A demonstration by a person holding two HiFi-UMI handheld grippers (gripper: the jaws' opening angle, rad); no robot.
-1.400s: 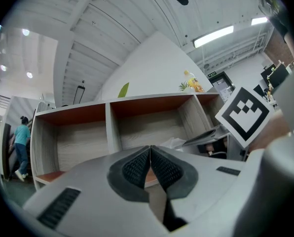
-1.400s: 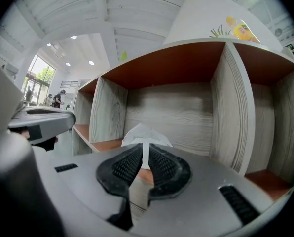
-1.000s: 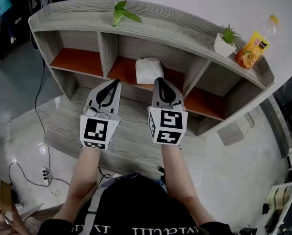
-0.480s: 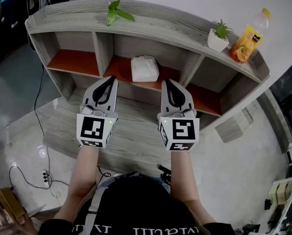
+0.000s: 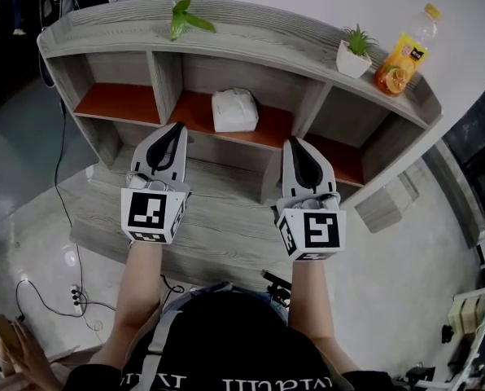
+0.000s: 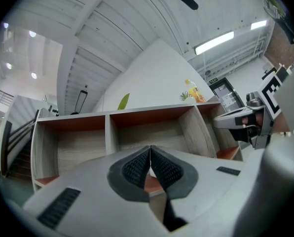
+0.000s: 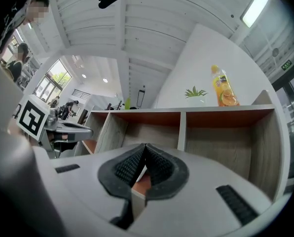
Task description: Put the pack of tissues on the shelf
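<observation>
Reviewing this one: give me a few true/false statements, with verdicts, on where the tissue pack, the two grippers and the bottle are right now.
1. The tissue pack lies in the middle compartment of the shelf. True.
2. The right gripper is holding the pack. False: its jaws are together with nothing between them, and it sits in front of the shelf, apart from the pack.
3. The left gripper is shut and empty. True.
4. The juice bottle stands inside the right compartment. False: it stands on top of the shelf, beside a potted plant.
</observation>
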